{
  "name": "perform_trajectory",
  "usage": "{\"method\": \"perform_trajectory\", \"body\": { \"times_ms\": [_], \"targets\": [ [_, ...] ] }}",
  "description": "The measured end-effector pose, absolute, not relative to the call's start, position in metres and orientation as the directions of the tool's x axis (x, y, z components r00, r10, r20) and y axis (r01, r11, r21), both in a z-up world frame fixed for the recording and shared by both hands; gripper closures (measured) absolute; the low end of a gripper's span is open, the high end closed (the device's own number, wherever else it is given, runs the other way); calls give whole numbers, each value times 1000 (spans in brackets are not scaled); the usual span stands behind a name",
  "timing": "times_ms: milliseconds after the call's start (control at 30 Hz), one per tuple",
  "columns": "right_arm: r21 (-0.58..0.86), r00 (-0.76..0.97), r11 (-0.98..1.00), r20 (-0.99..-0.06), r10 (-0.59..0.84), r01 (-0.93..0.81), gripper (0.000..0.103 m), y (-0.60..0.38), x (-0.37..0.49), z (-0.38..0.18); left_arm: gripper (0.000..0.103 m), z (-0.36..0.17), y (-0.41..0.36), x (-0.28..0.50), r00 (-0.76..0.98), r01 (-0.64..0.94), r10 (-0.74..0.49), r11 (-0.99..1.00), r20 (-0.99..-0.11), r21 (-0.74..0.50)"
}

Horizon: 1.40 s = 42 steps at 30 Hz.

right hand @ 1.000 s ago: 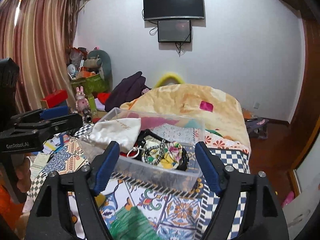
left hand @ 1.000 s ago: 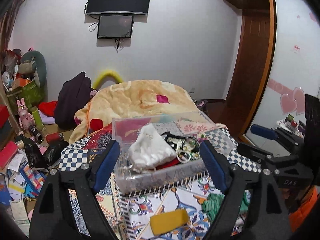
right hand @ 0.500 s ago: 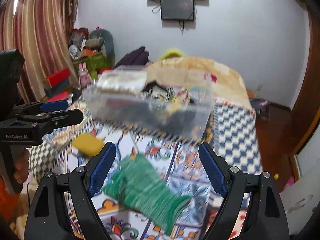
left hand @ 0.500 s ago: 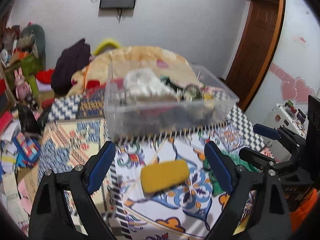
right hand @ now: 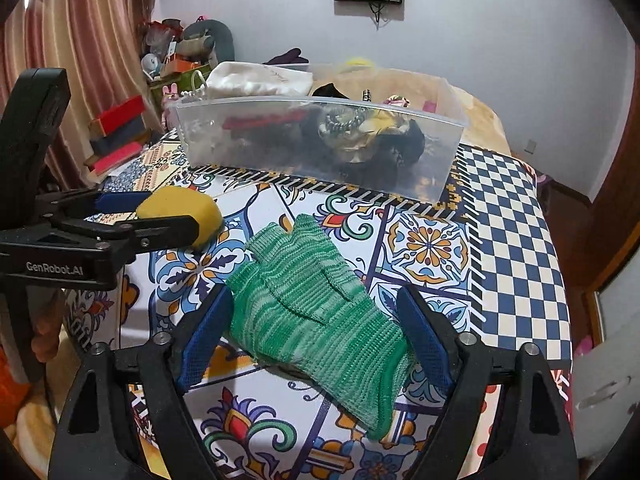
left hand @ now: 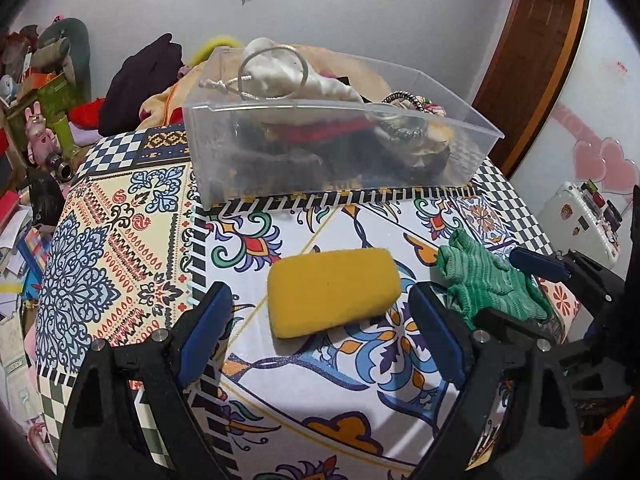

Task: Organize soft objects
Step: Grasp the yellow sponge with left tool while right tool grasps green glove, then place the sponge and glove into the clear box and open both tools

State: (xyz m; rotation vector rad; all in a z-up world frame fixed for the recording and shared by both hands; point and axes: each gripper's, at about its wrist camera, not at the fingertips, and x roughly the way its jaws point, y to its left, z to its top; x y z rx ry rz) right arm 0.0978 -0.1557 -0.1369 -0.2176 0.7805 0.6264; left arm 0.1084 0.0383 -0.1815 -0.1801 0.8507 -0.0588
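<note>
Both jaws are spread wide and nothing is gripped. The yellow sponge (left hand: 334,292) lies between the left gripper (left hand: 320,336) pads; the green knit glove (right hand: 316,312) is straddled by the right gripper (right hand: 316,340). Both are judged light and compressible, best pinched across the middle. The patterned tablecloth (left hand: 120,248) carries a clear bin (left hand: 340,152) of soft goods in a cluttered bedroom.

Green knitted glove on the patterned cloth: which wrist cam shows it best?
Right wrist. The green knitted glove lies whole and centred between the open right gripper. The left wrist view catches it only at the right edge, partly hidden behind gripper parts.
</note>
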Motion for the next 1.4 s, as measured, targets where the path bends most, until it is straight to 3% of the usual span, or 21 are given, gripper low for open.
{"method": "perform_trajectory", "body": {
  "times_ms": [200, 433, 1200, 1400],
  "targets": [
    [75, 518, 781, -708, 479, -620, 69, -157, 97, -134, 39, -184, 33, 110, 661, -6, -128, 984, -740, -176],
    [87, 525, 781, -694, 492, -618, 87, -158, 97, -128, 42, -171, 34, 102, 688, 6, -133, 984, -714, -178],
    [46, 716, 822, -466, 520, -567, 88, -160, 127, -38, 42, -70, 50, 126, 857, 14, -80, 991, -509, -132],
    [36, 739, 826, -427, 521, -562, 88, -148, 143, -26, 42, -61, 47, 148, 862, 19, -70, 994, -502, -106]
  ]
}}
